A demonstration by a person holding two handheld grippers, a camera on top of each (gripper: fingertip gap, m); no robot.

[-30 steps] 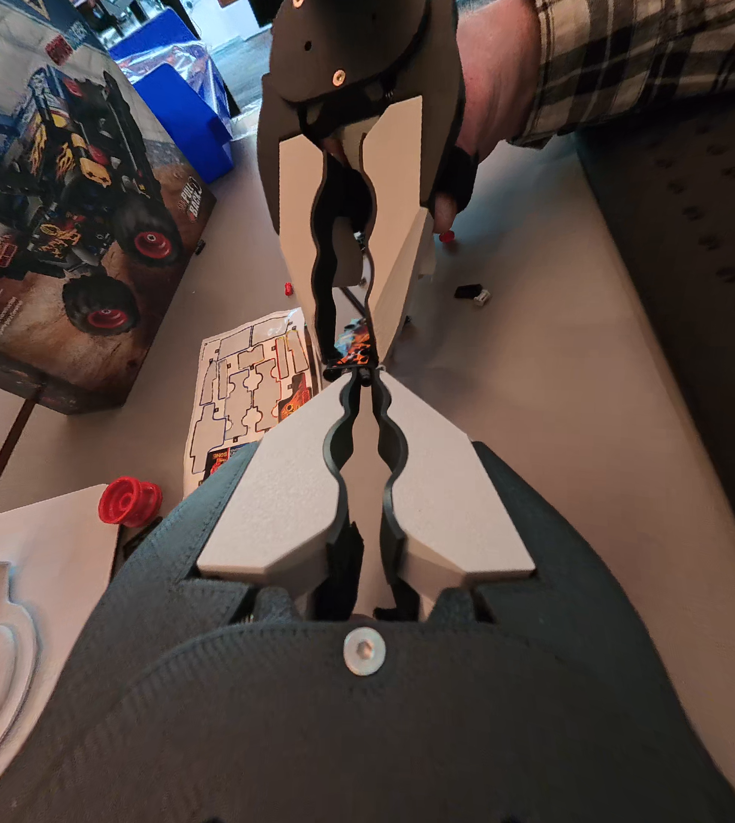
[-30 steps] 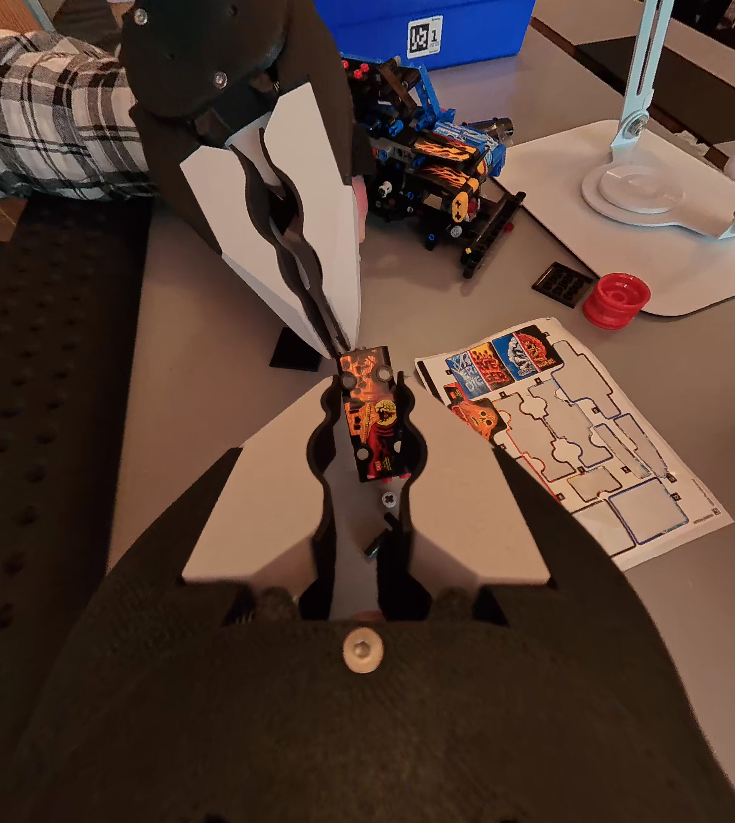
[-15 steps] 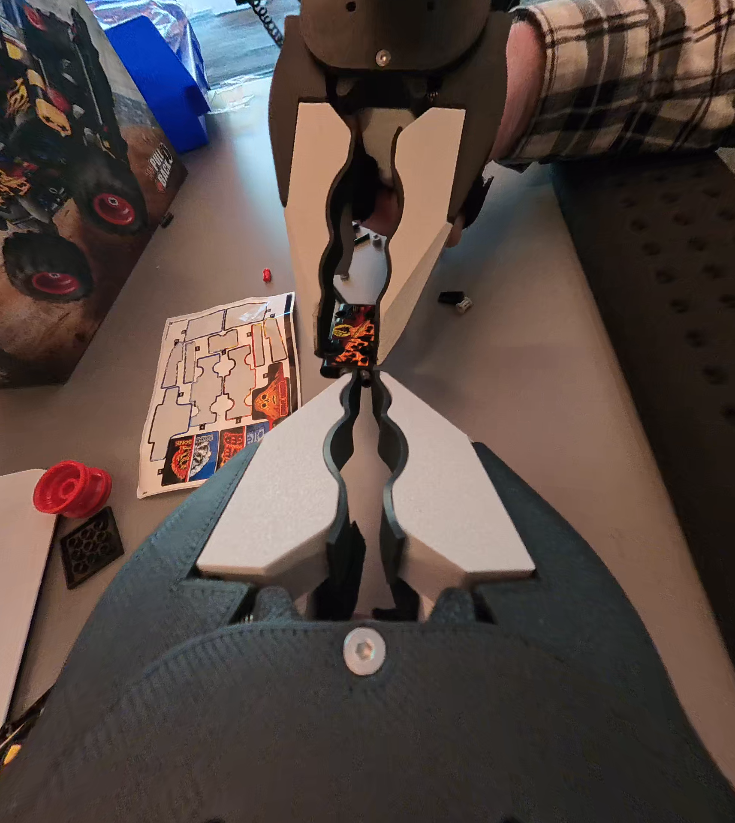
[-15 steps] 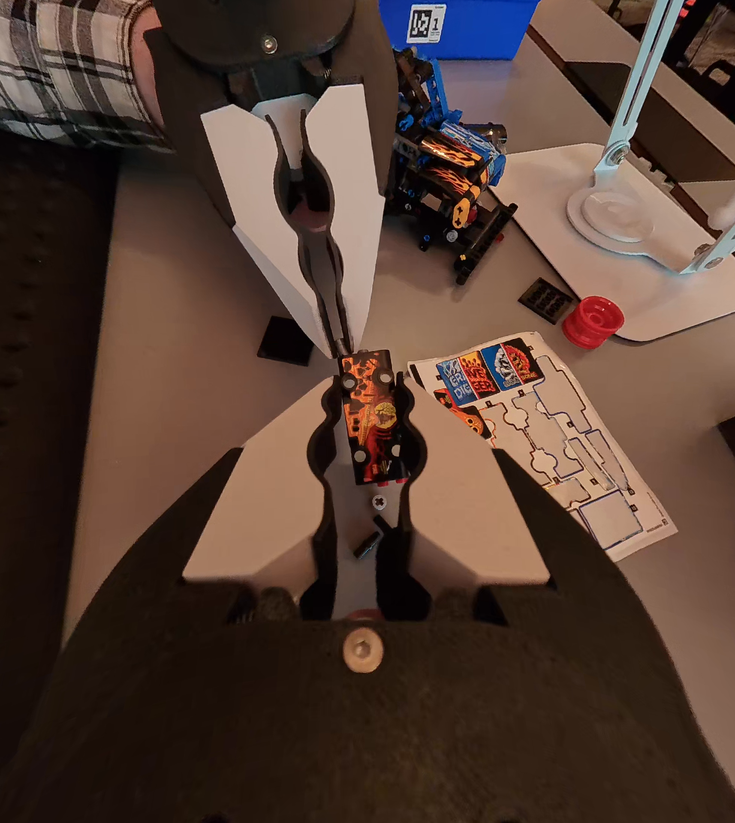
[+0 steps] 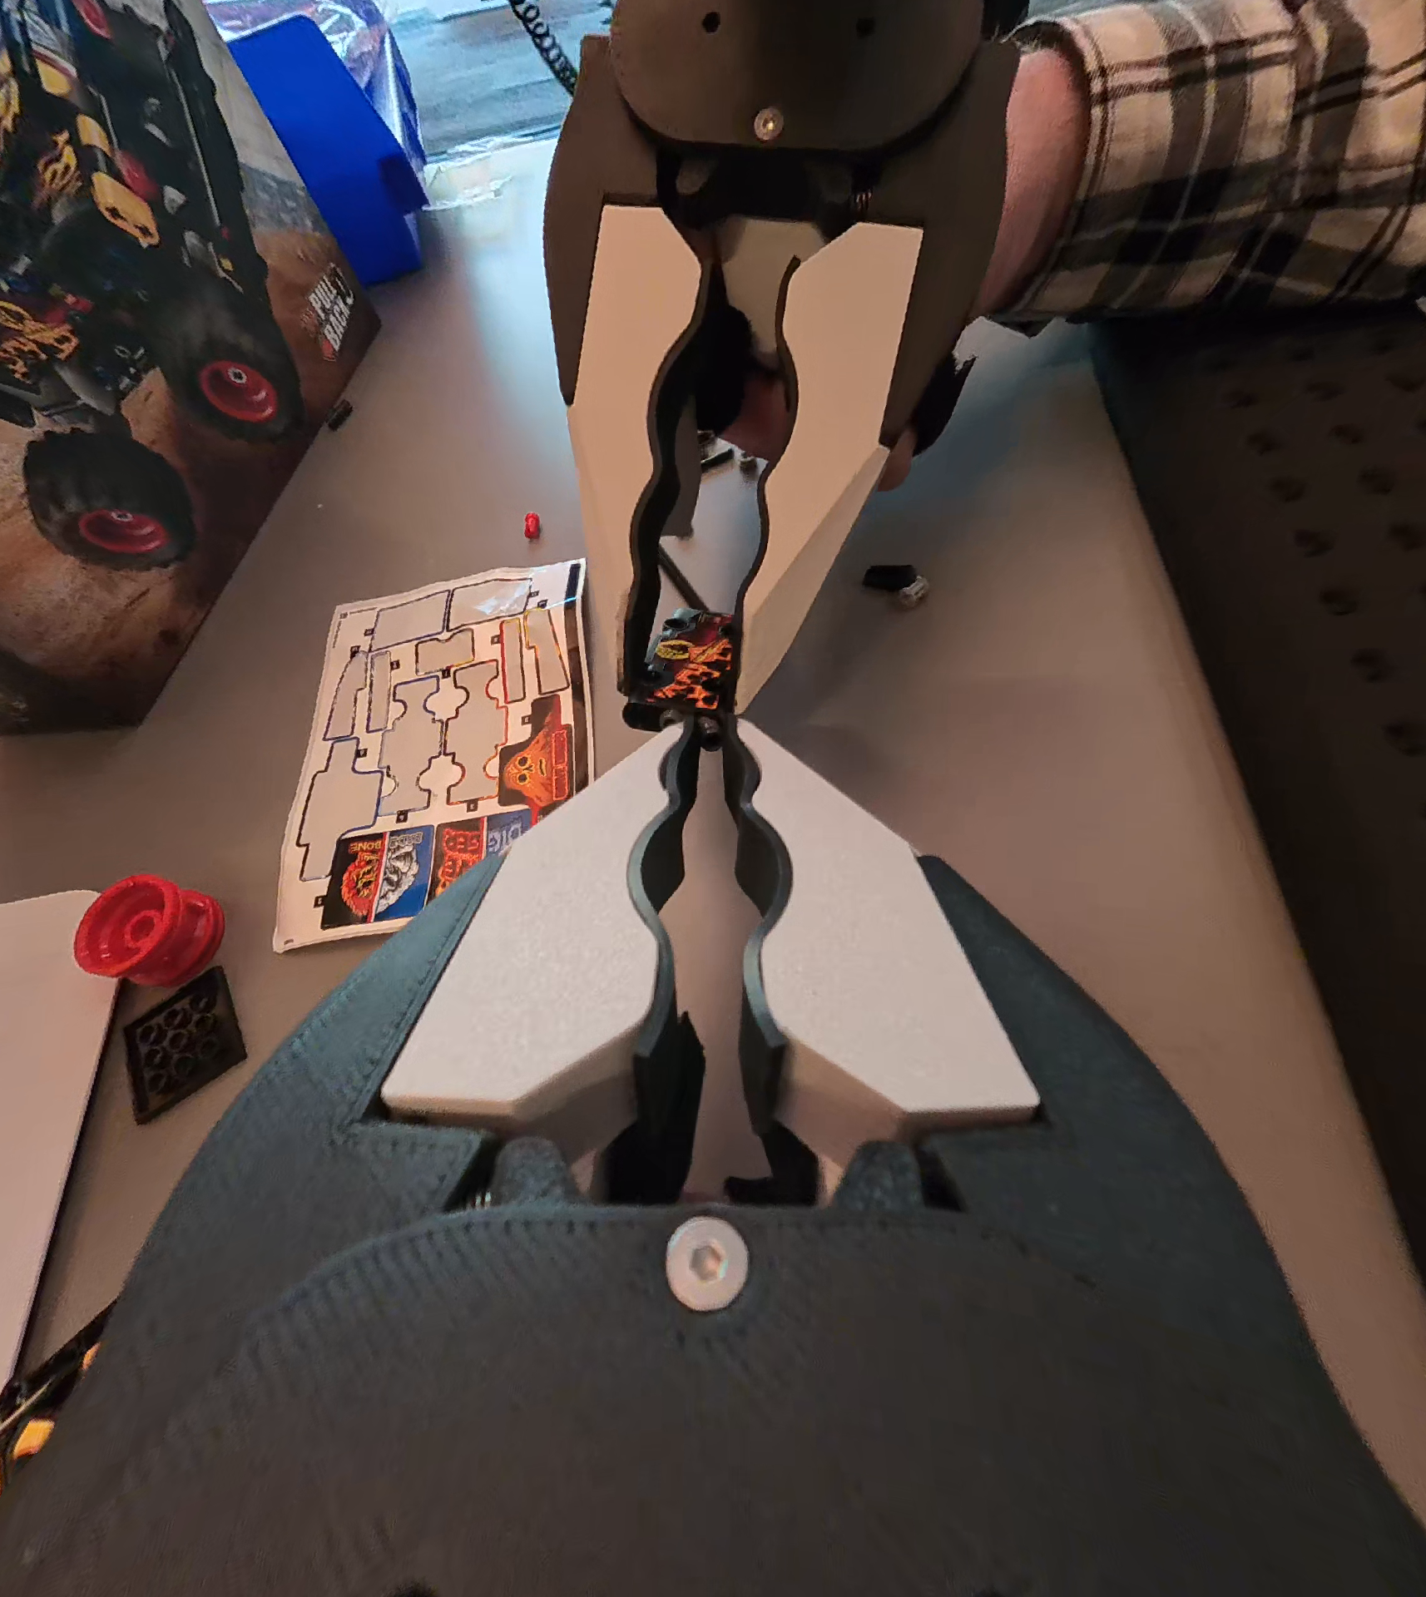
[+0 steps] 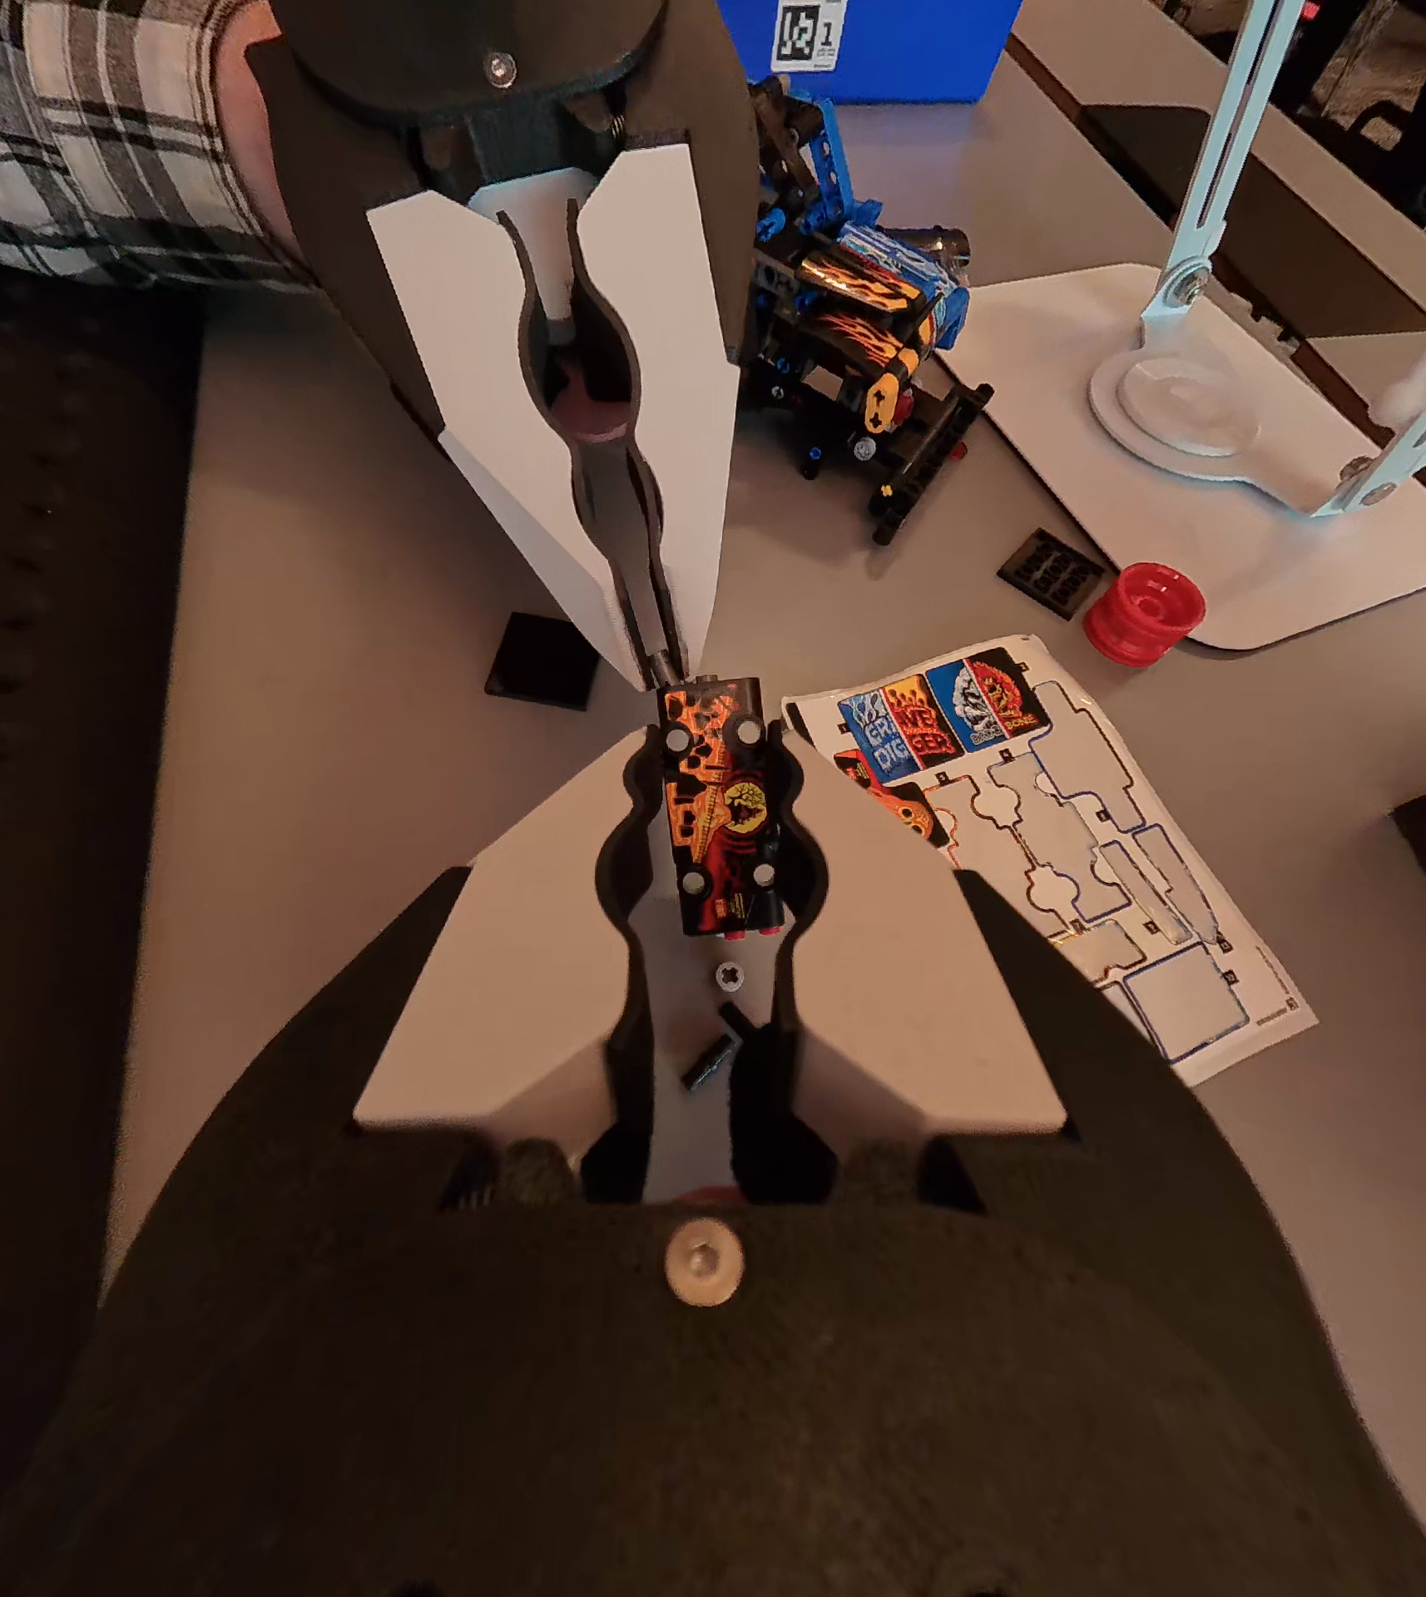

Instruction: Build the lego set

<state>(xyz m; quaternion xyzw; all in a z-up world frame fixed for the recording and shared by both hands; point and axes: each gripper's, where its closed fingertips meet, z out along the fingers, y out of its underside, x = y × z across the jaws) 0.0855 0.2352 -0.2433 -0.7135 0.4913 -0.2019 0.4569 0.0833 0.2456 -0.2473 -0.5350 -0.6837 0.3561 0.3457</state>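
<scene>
My right gripper (image 6: 714, 734) is shut on a black Lego panel with orange and red flame stickers (image 6: 718, 812), holding it lengthwise between the fingers above the grey table (image 6: 346, 778). My left gripper (image 5: 705, 734) faces it tip to tip and is shut on a small grey pin (image 6: 662, 667) that touches the panel's far end. In the left wrist view the panel (image 5: 688, 665) sits in the right gripper (image 5: 684, 691) just beyond my left fingertips. A partly built blue and black truck (image 6: 856, 346) stands behind the left gripper (image 6: 658, 657).
A sticker sheet (image 5: 442, 752) lies on the table, with a red wheel hub (image 5: 148, 929) and a black plate (image 5: 182, 1041) by a white stand base (image 6: 1211, 449). The set's box (image 5: 87, 346), a blue bin (image 6: 865, 43), a black tile (image 6: 541, 661) and small loose parts (image 6: 728, 976) are around. My left and right fingertips are right by each other.
Both grippers have swung round together and now face each other more squarely. The pin has stayed at the panel's end, and both grips are unchanged.
</scene>
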